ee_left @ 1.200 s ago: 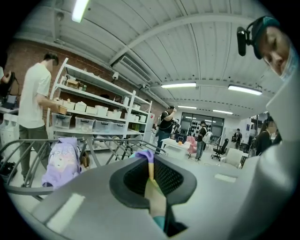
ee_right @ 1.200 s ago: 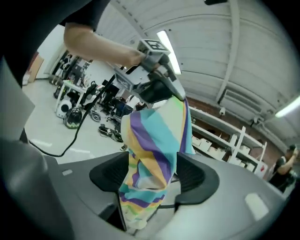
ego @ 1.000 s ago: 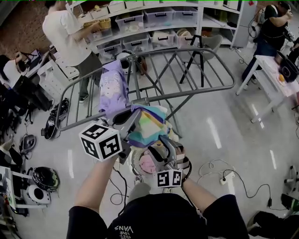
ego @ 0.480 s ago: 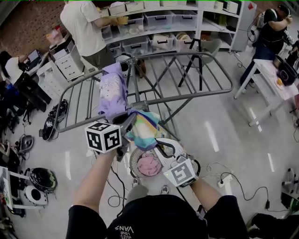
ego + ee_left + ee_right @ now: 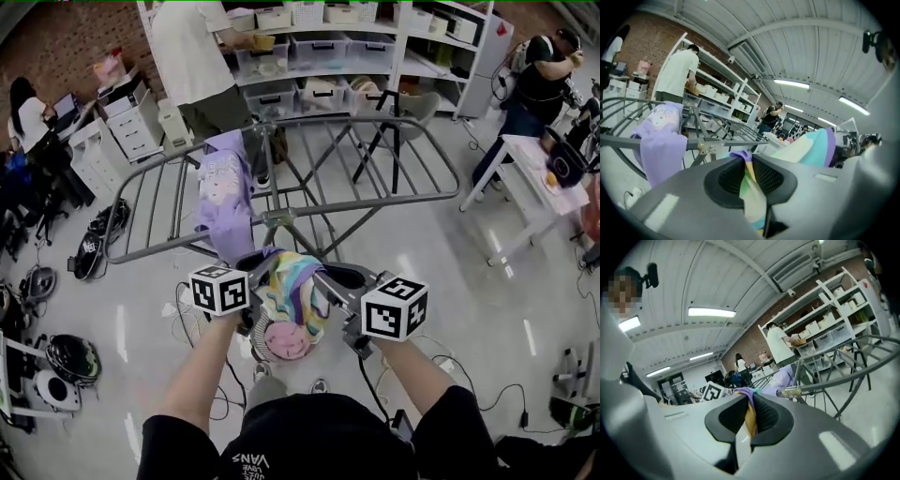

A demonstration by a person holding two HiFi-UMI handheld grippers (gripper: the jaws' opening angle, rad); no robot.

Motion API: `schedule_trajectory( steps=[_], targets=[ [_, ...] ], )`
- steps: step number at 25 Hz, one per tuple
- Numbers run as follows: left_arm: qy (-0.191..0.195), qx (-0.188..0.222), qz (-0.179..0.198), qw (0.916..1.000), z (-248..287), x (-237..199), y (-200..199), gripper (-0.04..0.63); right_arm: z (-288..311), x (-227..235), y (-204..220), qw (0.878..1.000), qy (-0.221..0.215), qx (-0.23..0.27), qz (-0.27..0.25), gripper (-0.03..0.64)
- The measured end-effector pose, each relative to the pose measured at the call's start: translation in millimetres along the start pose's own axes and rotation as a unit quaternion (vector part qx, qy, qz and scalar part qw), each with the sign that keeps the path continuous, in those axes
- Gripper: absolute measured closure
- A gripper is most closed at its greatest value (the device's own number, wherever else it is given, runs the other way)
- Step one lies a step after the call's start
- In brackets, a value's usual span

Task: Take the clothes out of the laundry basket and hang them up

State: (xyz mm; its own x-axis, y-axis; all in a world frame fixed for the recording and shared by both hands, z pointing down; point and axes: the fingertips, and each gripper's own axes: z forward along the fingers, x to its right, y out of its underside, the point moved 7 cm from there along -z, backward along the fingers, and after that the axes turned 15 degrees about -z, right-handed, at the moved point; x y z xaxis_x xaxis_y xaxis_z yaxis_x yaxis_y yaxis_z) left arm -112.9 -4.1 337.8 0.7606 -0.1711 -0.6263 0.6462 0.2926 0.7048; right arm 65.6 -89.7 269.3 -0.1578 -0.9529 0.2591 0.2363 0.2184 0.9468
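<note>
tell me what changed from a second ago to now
The right gripper rose from over the laundry basket, rolled, and closed its jaws on the rainbow-striped garment. The left gripper sank, staying clamped on that garment, so both now hold it side by side. The lavender garment stays draped on the drying rack; pink clothing stays in the basket.

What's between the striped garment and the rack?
Nothing visible: left claw holds the garment, right claw has just closed on it, just short of the rack. A lavender top hangs there; to its right the rack is bare.
</note>
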Motion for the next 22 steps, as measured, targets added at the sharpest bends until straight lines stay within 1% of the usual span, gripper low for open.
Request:
schedule_trajectory(
  steps=[3, 5, 8, 10, 11, 13, 15, 17, 19, 20, 21, 22],
  targets=[
    [0.044, 0.016, -0.021, 0.9987, -5, -5, 18, 0.555, 7, 3, -7, 0.999, 0.002, 0.002, 0.036, 0.591],
    [0.063, 0.035, -0.035, 0.9968, -13, -11, 32, 0.540, 11, 4, -8, 0.999, 0.007, -0.001, 0.054, 0.591],
    [0.075, 0.071, -0.052, 0.9933, -29, -19, 53, 0.518, 17, 5, -3, 0.997, 0.009, -0.009, 0.079, 0.591],
    [0.079, 0.100, -0.072, 0.9892, -40, -23, 67, 0.505, 21, 3, 1, 0.996, 0.007, -0.015, 0.089, 0.591],
    [0.085, 0.114, -0.088, 0.9860, -46, -26, 74, 0.498, 24, 1, 2, 0.995, 0.004, -0.018, 0.093, 0.591],
    [0.105, 0.133, -0.138, 0.9758, -54, -35, 86, 0.489, 27, -2, 6, 0.995, -0.004, -0.025, 0.099, 0.591],
    [0.122, 0.138, -0.187, 0.9650, -60, -44, 96, 0.477, 30, -6, 8, 0.994, -0.010, -0.030, 0.102, 0.591],
    [0.133, 0.140, -0.211, 0.9581, -66, -48, 100, 0.469, 32, -6, 10, 0.994, -0.011, -0.032, 0.105, 0.591],
    [0.153, 0.142, -0.218, 0.9533, -71, -47, 103, 0.460, 33, -2, 8, 0.994, -0.006, -0.026, 0.109, 0.591],
    [0.161, 0.141, -0.215, 0.9530, -73, -45, 105, 0.446, 32, 0, 5, 0.994, -0.002, -0.021, 0.111, 0.591],
    [0.163, 0.140, -0.207, 0.9545, -76, -43, 107, 0.405, 31, 3, 2, 0.994, 0.002, -0.014, 0.112, 0.591],
    [0.157, 0.140, -0.195, 0.9578, -78, -41, 108, 0.389, 30, 5, -3, 0.994, 0.004, -0.008, 0.113, 0.591]
  ],
)
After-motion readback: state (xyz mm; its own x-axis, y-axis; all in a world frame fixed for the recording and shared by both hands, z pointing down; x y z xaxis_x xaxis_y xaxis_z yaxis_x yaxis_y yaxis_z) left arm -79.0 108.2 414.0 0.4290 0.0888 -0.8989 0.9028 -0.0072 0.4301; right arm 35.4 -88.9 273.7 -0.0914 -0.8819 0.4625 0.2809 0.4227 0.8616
